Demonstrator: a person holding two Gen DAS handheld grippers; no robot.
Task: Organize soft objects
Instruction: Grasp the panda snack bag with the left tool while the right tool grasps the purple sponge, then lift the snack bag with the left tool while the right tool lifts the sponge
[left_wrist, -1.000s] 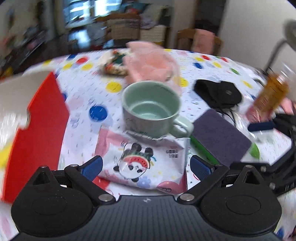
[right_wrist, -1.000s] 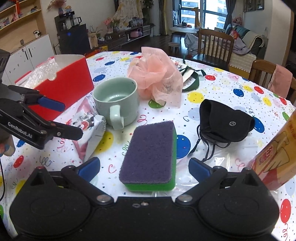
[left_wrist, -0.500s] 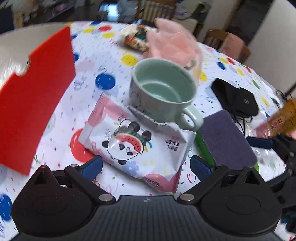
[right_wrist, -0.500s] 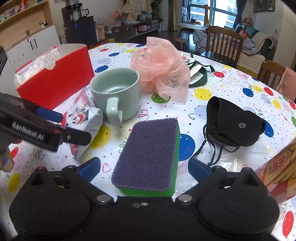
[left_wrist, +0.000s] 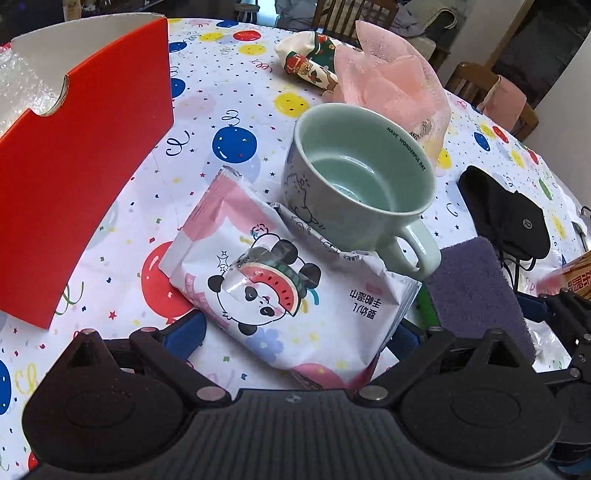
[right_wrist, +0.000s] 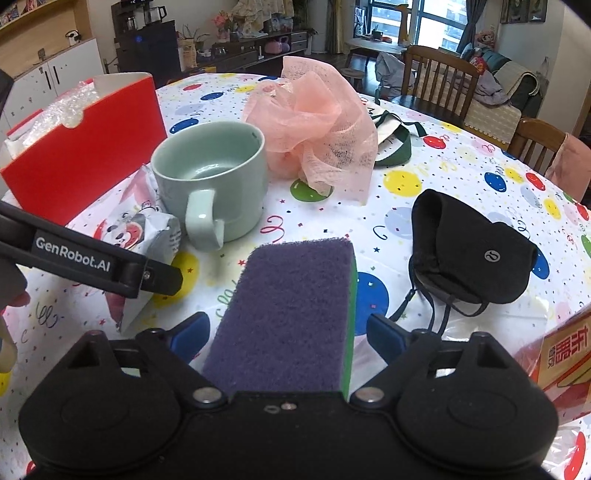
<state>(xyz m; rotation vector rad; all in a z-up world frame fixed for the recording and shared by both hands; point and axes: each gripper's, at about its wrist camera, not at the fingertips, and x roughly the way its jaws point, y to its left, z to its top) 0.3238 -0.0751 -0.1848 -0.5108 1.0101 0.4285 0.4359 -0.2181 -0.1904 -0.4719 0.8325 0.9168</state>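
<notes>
A pink-and-white wet-wipes pack (left_wrist: 288, 295) with a panda print lies on the balloon tablecloth, leaning on a green mug (left_wrist: 354, 184). My left gripper (left_wrist: 295, 334) is open, and its blue fingers stand on either side of the pack's near end. A purple-and-green sponge (right_wrist: 291, 306) lies flat between the fingers of my right gripper (right_wrist: 288, 332). Those jaws are closing, with small gaps still showing on both sides of the sponge. A pink mesh pouf (right_wrist: 314, 129) and a black fabric pouch (right_wrist: 469, 251) lie farther back.
A red open box (left_wrist: 81, 177) holding bubble wrap stands at the left. A rolled Christmas-print cloth (left_wrist: 310, 62) lies behind the mug. An orange packet (right_wrist: 565, 354) sits at the right edge. One finger of the left gripper (right_wrist: 92, 258) crosses the right wrist view. Wooden chairs (right_wrist: 439, 81) ring the table.
Both grippers have sunk closer to the table. The left one rolled as it came down over the wipes pack. The right gripper's fingers have drawn inward around the sponge.
</notes>
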